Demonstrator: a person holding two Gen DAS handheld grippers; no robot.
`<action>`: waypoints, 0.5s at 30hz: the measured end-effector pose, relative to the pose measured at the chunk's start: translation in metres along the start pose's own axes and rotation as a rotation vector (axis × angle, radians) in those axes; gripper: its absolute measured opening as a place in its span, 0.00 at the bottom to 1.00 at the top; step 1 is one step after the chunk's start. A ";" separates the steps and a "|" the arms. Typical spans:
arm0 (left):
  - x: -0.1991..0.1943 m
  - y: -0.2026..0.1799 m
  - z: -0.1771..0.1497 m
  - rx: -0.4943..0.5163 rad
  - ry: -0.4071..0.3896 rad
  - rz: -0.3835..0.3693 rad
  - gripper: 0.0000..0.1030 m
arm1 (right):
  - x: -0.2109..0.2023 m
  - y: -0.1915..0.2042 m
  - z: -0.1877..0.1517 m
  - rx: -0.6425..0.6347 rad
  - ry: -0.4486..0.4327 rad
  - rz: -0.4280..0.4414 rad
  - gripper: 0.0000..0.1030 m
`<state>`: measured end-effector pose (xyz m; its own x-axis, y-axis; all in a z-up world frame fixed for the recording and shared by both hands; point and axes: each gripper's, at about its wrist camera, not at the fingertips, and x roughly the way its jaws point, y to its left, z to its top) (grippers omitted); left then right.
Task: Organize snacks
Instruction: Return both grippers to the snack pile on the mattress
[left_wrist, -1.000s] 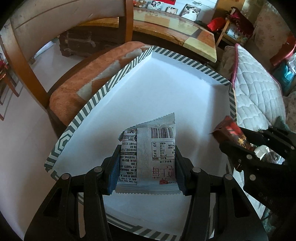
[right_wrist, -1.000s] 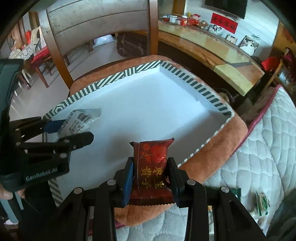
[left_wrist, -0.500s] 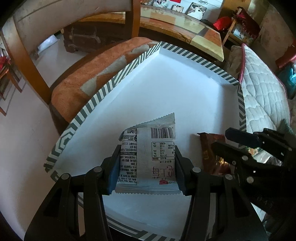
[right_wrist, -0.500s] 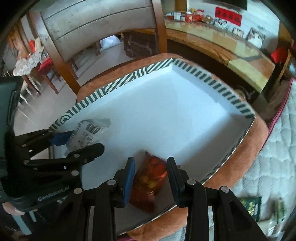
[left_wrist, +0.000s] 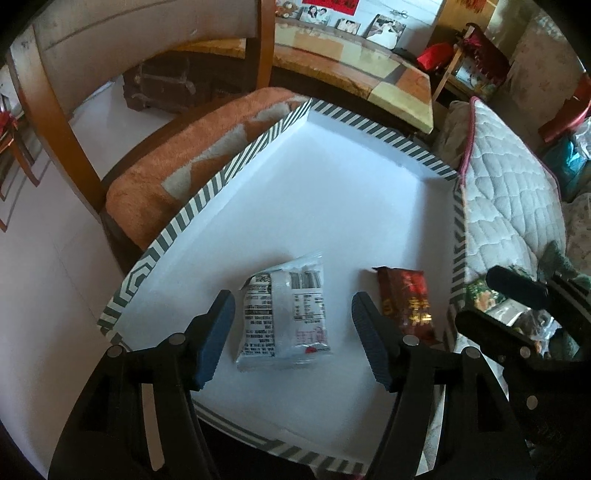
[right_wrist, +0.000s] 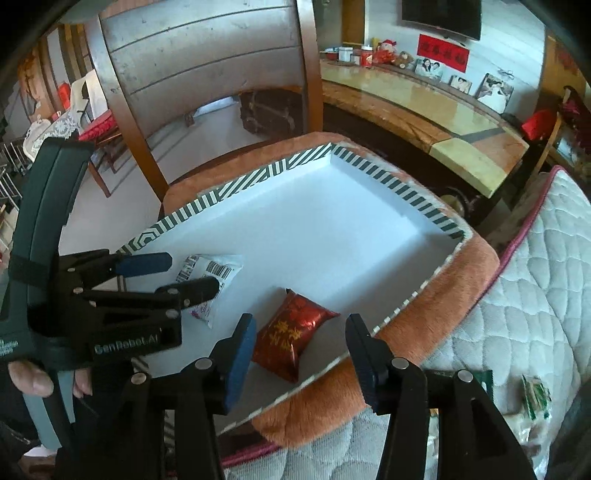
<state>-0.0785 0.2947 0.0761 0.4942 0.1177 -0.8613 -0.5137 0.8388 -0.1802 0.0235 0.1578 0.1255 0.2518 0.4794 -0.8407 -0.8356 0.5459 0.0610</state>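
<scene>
Setup was a living room with a long wooden counter of framed photos at the back, and a shallow white tray with a striped rim (left_wrist: 236, 173) sitting on an orange-cushioned chair (left_wrist: 184, 158) next to a quilted mattress (left_wrist: 509, 206). From the left wrist view, the white snack packet (left_wrist: 284, 314) lay flat on the tray floor near the front edge, barcode side up, and the left gripper (left_wrist: 291, 332) hung over it with jaws opening, pads clear on both sides, so nothing was held. The red snack packet (left_wrist: 406, 302) lay just beside it toward the mattress side. From the right wrist view, that red packet (right_wrist: 291, 336) sat puffed up in the tray's near corner, and the right gripper (right_wrist: 301, 343) straddled it with jaws opening, not touching it either. More packets (right_wrist: 535, 398) were waiting on the mattress. These looked light, air-filled, crinkly and a bit slippery, so I'd guess pinching across the narrow width at the middle works best, gently, since the contents probably crush.
</scene>
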 end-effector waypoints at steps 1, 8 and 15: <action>-0.003 -0.002 0.000 0.003 -0.003 -0.005 0.64 | -0.004 -0.001 -0.003 0.005 -0.005 -0.002 0.48; -0.024 -0.040 -0.006 0.078 -0.019 -0.068 0.67 | -0.035 -0.023 -0.038 0.085 -0.021 -0.034 0.50; -0.039 -0.091 -0.020 0.183 -0.030 -0.090 0.67 | -0.065 -0.057 -0.085 0.197 -0.027 -0.088 0.50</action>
<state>-0.0650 0.2029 0.1160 0.5549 0.0511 -0.8303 -0.3320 0.9288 -0.1647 0.0134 0.0366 0.1312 0.3345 0.4408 -0.8329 -0.6993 0.7086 0.0941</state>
